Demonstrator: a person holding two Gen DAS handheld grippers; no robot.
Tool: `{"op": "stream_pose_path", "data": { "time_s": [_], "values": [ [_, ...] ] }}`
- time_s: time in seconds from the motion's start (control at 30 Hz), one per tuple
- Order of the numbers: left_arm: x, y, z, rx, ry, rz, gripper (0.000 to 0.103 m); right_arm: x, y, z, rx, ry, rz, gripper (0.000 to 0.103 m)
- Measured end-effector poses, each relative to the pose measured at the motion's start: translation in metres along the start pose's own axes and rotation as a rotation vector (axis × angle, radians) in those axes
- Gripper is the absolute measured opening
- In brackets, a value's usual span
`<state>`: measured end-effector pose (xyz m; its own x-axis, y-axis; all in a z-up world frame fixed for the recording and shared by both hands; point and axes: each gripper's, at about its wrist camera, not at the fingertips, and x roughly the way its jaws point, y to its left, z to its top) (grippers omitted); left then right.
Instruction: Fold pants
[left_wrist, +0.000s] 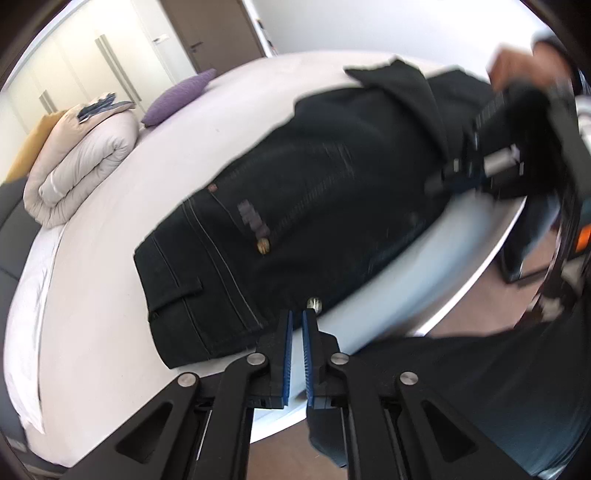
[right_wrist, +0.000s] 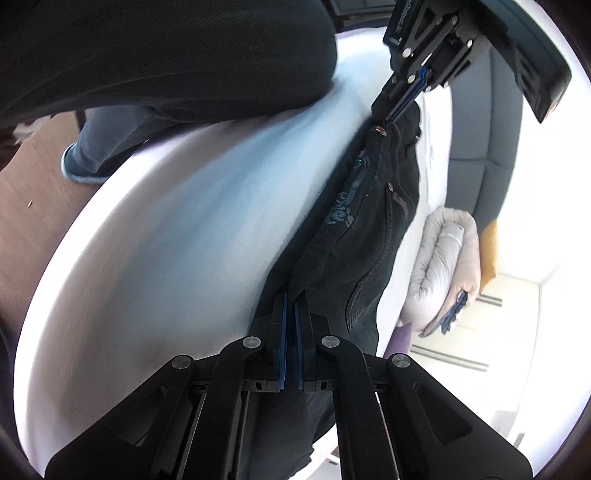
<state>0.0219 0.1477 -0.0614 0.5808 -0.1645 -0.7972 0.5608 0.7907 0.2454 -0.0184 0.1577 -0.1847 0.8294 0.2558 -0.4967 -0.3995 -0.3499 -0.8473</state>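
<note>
Bedding came first: the white bed (left_wrist: 92, 295) carried the black pants (left_wrist: 295, 192), spread flat along its near edge, apparently so you could fold them. Your right claw (right_wrist: 290, 301) was pinched nearly closed on the fabric at one end. Your left claw (left_wrist: 297, 314) sat at the waistband button (left_wrist: 314, 303), blades almost together; whether it gripped cloth I couldn't tell.

Bright daylight, blown-out whites, motion blur, heavy fisheye warping.
</note>
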Motion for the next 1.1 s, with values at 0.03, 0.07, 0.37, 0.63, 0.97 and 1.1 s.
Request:
{"op": "stream_pose_path", "data": {
  "time_s": [0.03, 0.07, 0.37, 0.63, 0.97, 1.1],
  "values": [
    [-0.003, 0.003, 0.007, -0.032, -0.026, -0.006, 0.017, 0.0, 0.001, 0.001, 0.018, 0.003, -0.013, 0.004],
    [-0.005, 0.008, 0.017, -0.074, -0.058, -0.01, 0.021, 0.0, 0.001, 0.002, 0.039, 0.007, -0.024, 0.004],
    [0.095, -0.006, 0.088, -0.225, 0.036, -0.006, 0.026, -0.03, -0.022, -0.014, 0.536, 0.033, 0.018, 0.05],
    [0.11, -0.009, 0.074, -0.333, 0.002, 0.005, 0.027, -0.046, -0.071, -0.163, 1.363, 0.081, 0.172, 0.09],
    [0.109, -0.014, 0.066, -0.354, -0.029, 0.022, 0.027, 0.071, -0.123, -0.412, 2.081, 0.48, 0.198, 0.084],
    [0.107, -0.008, 0.062, -0.37, -0.036, 0.004, 0.027, 0.119, -0.118, -0.454, 2.201, 0.633, 0.251, 0.084]
  ]
}}
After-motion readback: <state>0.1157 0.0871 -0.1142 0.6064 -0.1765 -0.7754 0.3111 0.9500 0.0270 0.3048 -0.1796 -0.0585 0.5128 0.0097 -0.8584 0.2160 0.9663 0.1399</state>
